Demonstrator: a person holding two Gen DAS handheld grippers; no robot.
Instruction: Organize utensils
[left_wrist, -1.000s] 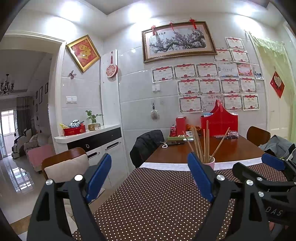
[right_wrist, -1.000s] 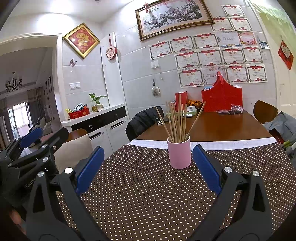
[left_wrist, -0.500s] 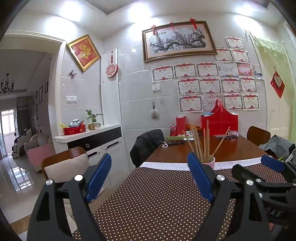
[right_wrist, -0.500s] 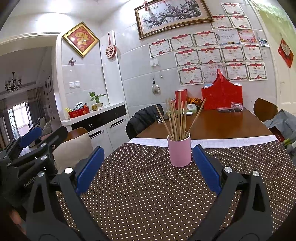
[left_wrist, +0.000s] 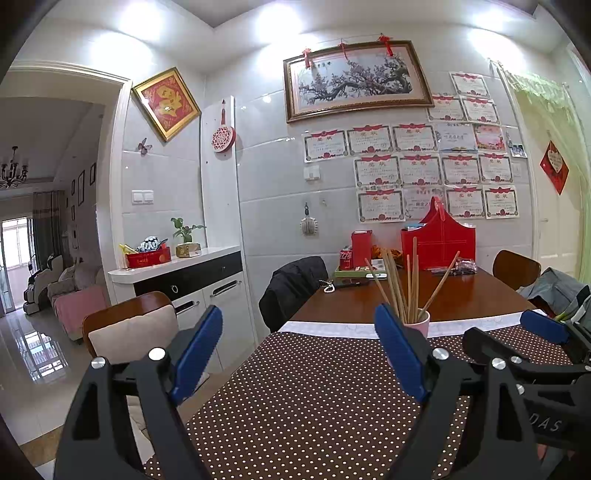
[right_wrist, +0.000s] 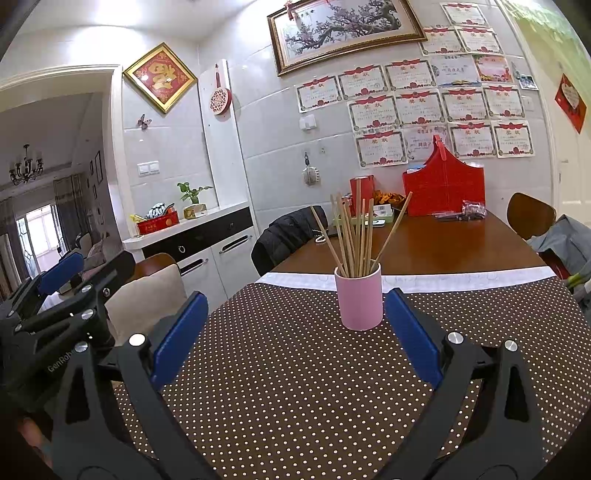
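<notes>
Chopsticks (right_wrist: 356, 236) stand splayed in a pink cup (right_wrist: 359, 298) on the dotted mat (right_wrist: 295, 369), done I judge, so I back my right gripper (right_wrist: 295, 339) and left gripper (left_wrist: 301, 354) off gently, both wide and empty; only the right view shows the whole cup.

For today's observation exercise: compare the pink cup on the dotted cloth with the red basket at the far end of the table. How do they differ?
The pink cup is a small round cylinder; the red basket is larger, flat-sided, with a peaked handle. The pink cup stands on the dotted cloth near the grippers; the red basket sits on bare wood by the wall. The pink cup holds splayed chopsticks; the red basket's contents are hidden. Both stand upright.
</notes>
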